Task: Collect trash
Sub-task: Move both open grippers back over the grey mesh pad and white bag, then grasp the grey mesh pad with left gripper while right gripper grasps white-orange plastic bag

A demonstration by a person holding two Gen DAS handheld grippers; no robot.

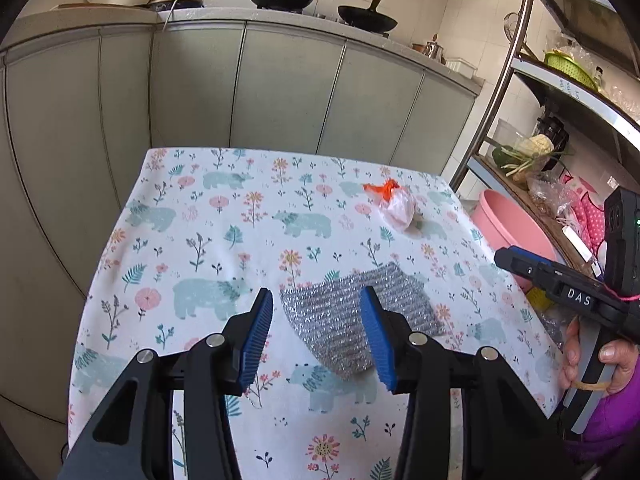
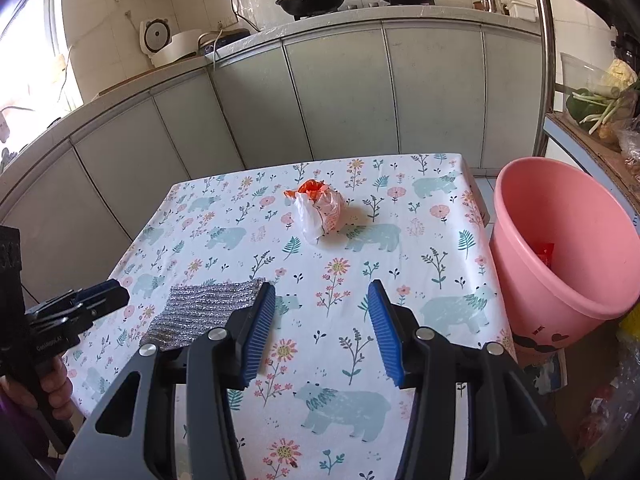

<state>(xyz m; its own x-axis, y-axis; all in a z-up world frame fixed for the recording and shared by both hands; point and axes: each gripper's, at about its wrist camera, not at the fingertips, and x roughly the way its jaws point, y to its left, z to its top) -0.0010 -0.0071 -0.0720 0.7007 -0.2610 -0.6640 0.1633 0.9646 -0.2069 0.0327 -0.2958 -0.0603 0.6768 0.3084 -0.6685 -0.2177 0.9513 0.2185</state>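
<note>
Crumpled bag (image 2: 320,210) on table (image 2: 440,248), untouched; left tongs (image 1: 317,334) spread above silver cloth (image 1: 348,320), apparently clear; right tongs (image 2: 322,330) spread, empty.

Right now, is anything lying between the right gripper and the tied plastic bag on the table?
Nothing visible. The right gripper is open above bare tablecloth, and the tied plastic bag lies straight ahead. The silver scouring cloth lies off to the left, and the pink bucket stands beside the table on the right.

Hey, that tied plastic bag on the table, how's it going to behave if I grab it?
The tied plastic bag looks thin and crinkled, so it will probably squash and feel light. Its orange knot sticks up, likely the surest grip. Its rounded body may roll or slide on the tablecloth if nudged.
</note>
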